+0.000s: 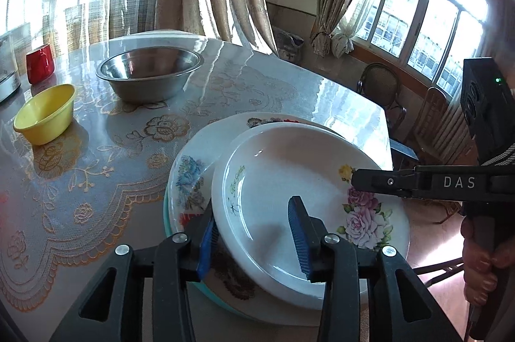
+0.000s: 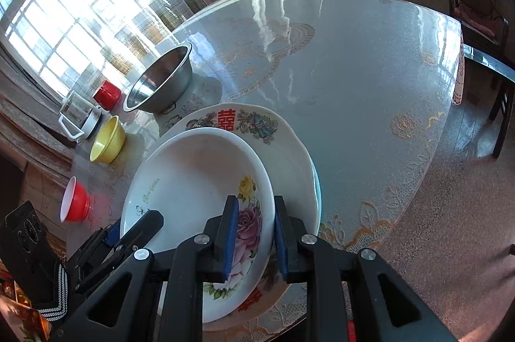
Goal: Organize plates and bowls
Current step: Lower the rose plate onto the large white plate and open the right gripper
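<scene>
The glazed rose plate [image 1: 309,206], stiff, slippery and breakable, sits between the spread jaws of the left gripper [image 1: 254,232] and right gripper [image 2: 254,239] at opposite rims, the safest holds.

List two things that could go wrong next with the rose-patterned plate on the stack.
1. Both claws, left and right, straddle opposite rims of the white rose-patterned plate; uneven release could tip or chip it.
2. It sits off-centre on the larger plate with red characters, near the edge of the lace-covered table, so the stack might slide off.
</scene>
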The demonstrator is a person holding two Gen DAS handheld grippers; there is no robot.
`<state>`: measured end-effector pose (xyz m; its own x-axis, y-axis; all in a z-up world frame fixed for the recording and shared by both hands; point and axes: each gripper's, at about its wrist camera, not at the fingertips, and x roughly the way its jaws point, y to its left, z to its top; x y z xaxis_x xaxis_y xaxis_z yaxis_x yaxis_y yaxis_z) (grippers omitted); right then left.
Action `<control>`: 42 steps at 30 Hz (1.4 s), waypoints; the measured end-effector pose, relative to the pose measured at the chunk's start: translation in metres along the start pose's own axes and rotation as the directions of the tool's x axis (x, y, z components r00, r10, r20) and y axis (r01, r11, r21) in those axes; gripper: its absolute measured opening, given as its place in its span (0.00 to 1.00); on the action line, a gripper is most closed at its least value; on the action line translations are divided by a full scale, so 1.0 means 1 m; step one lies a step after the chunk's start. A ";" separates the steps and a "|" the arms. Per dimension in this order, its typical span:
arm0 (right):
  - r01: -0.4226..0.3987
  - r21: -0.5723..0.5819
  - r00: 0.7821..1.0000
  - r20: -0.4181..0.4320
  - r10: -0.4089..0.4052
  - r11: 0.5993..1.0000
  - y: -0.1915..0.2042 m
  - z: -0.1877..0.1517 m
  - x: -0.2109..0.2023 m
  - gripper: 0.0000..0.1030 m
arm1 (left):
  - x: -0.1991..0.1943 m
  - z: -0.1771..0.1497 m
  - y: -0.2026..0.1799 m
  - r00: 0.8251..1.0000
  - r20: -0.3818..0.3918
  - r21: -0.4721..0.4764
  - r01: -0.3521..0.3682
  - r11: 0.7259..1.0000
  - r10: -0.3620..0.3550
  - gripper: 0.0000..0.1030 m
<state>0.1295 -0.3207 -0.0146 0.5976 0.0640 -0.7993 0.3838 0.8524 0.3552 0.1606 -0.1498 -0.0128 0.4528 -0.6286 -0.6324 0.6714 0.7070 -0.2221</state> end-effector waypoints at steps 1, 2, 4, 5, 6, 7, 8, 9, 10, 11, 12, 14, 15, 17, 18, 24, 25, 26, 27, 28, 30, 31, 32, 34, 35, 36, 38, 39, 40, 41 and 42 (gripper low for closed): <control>0.011 -0.008 1.000 0.001 -0.011 1.000 0.002 0.000 0.000 0.24 | 0.000 0.000 0.001 1.000 0.001 -0.004 0.005 1.000 -0.005 0.41; 0.020 -0.015 1.000 0.000 -0.020 1.000 0.003 -0.001 -0.001 0.24 | -0.001 0.000 0.003 1.000 0.004 -0.013 0.014 1.000 -0.014 0.40; 0.022 -0.019 1.000 -0.008 -0.023 1.000 0.004 -0.002 -0.001 0.24 | -0.002 0.000 0.007 1.000 0.010 -0.039 0.025 0.999 -0.025 0.37; 0.019 -0.015 1.000 -0.011 -0.019 1.000 0.003 -0.003 -0.001 0.24 | -0.002 0.000 0.010 1.000 0.012 -0.050 0.026 0.998 -0.025 0.35; 0.015 -0.013 1.000 -0.012 -0.015 1.000 0.003 -0.003 -0.001 0.24 | -0.003 0.000 0.011 1.000 0.014 -0.057 0.027 0.998 -0.027 0.33; 0.012 -0.014 1.000 -0.011 -0.013 1.000 0.002 -0.004 -0.001 0.24 | -0.003 0.000 0.011 1.000 0.014 -0.059 0.026 0.998 -0.026 0.32; 0.012 -0.014 1.000 -0.010 -0.012 1.000 0.002 -0.005 -0.001 0.24 | -0.002 0.000 0.011 1.000 0.013 -0.056 0.023 0.998 -0.022 0.32; 0.016 -0.013 1.000 -0.009 -0.016 1.000 0.002 -0.005 -0.002 0.24 | -0.002 0.000 0.009 1.000 0.011 -0.050 0.017 0.999 -0.016 0.32; 0.026 -0.020 1.000 -0.007 -0.026 0.999 0.003 -0.006 -0.003 0.24 | -0.001 0.001 0.007 1.000 0.010 -0.041 0.012 0.999 -0.012 0.32; 0.040 -0.032 0.999 -0.001 -0.041 0.999 0.005 -0.005 -0.003 0.24 | -0.001 0.001 0.006 1.000 0.009 -0.033 0.012 0.999 -0.011 0.32; 0.055 -0.042 0.998 0.007 -0.055 0.998 0.006 -0.004 -0.002 0.24 | 0.001 0.002 0.005 1.000 0.005 -0.028 0.012 1.000 -0.012 0.32; 0.083 -0.046 0.996 0.018 -0.082 0.996 0.007 -0.001 -0.003 0.24 | 0.006 0.004 0.002 1.000 -0.008 -0.012 -0.008 1.000 0.008 0.30; 0.096 -0.050 0.995 0.019 -0.095 0.994 0.007 0.002 -0.003 0.24 | 0.007 0.005 0.000 1.000 -0.010 -0.001 -0.023 1.000 0.023 0.31; 0.121 -0.077 0.993 0.008 -0.121 0.990 0.012 0.005 0.000 0.26 | 0.007 0.005 0.001 0.999 -0.009 0.001 -0.038 0.999 0.038 0.31; 0.133 -0.092 0.991 0.001 -0.133 0.987 0.015 0.007 0.002 0.29 | 0.007 0.005 0.002 0.999 -0.007 0.001 -0.043 0.999 0.043 0.31; 0.258 -0.257 0.965 0.021 -0.261 0.931 0.043 0.004 0.015 0.46 | 0.006 0.006 0.002 0.999 -0.034 0.008 -0.025 1.000 0.025 0.34; 0.257 -0.258 0.965 0.020 -0.261 0.931 0.043 0.004 0.016 0.47 | 0.006 0.006 0.002 0.999 -0.036 0.007 -0.019 1.000 0.019 0.34; 0.255 -0.254 0.966 0.019 -0.258 0.933 0.042 0.004 0.016 0.48 | 0.006 0.006 0.003 0.999 -0.038 0.005 -0.012 1.000 0.012 0.34; 0.252 -0.252 0.966 0.016 -0.256 0.934 0.041 0.005 0.016 0.48 | 0.005 0.006 0.004 0.999 -0.043 0.003 -0.007 1.000 0.007 0.34; 0.248 -0.253 0.967 0.012 -0.253 0.935 0.041 0.005 0.015 0.48 | 0.005 0.006 0.004 0.999 -0.049 0.001 -0.003 1.000 0.003 0.34; 0.242 -0.256 0.968 0.003 -0.250 0.936 0.040 0.007 0.014 0.48 | 0.005 0.006 0.005 0.998 -0.057 -0.002 -0.011 1.000 0.011 0.29; 0.243 -0.261 0.968 0.002 -0.251 0.934 0.040 0.007 0.014 0.48 | 0.006 0.006 0.005 0.998 -0.060 0.001 -0.020 1.000 0.020 0.25; 0.248 -0.268 0.967 0.003 -0.256 0.931 0.040 0.006 0.013 0.48 | 0.006 0.006 0.005 0.998 -0.062 0.008 -0.024 1.000 0.025 0.24; 0.263 -0.287 0.962 0.006 -0.273 0.921 0.042 0.005 0.013 0.48 | 0.004 0.006 0.006 0.998 -0.060 0.000 -0.019 1.000 0.019 0.24; 0.264 -0.295 0.961 0.004 -0.275 0.918 0.042 0.004 0.013 0.48 | 0.005 0.006 0.007 0.998 -0.065 -0.007 -0.017 1.000 0.017 0.24; 0.263 -0.305 0.961 0.004 -0.275 0.915 0.043 0.003 0.013 0.48 | 0.004 0.006 0.008 0.998 -0.064 -0.009 -0.013 1.000 0.012 0.24; 0.268 -0.321 0.960 0.007 -0.281 0.908 0.044 0.002 0.012 0.47 | 0.004 0.006 0.009 0.998 -0.064 -0.016 -0.008 1.000 0.007 0.24; 0.266 -0.318 0.961 0.006 -0.278 0.910 0.044 0.002 0.012 0.47 | 0.003 0.006 0.010 0.998 -0.060 -0.019 -0.007 1.000 0.006 0.24; 0.262 -0.315 0.962 0.004 -0.275 0.912 0.044 0.001 0.012 0.47 | 0.003 0.006 0.010 0.999 -0.053 -0.026 -0.007 1.000 0.005 0.24; 0.257 -0.314 0.963 0.001 -0.271 0.914 0.043 0.001 0.012 0.47 | 0.003 0.006 0.011 0.999 -0.046 -0.033 -0.007 0.999 0.006 0.23; 0.252 -0.313 0.964 -0.002 -0.266 0.916 0.043 0.001 0.012 0.47 | 0.004 0.007 0.012 0.999 -0.040 -0.038 -0.010 0.999 0.009 0.23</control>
<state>0.1541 -0.2839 -0.0089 0.4720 -0.1641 -0.8662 0.2818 0.9591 -0.0282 0.1742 -0.1464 -0.0127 0.4346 -0.6090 -0.6635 0.6442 0.7251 -0.2435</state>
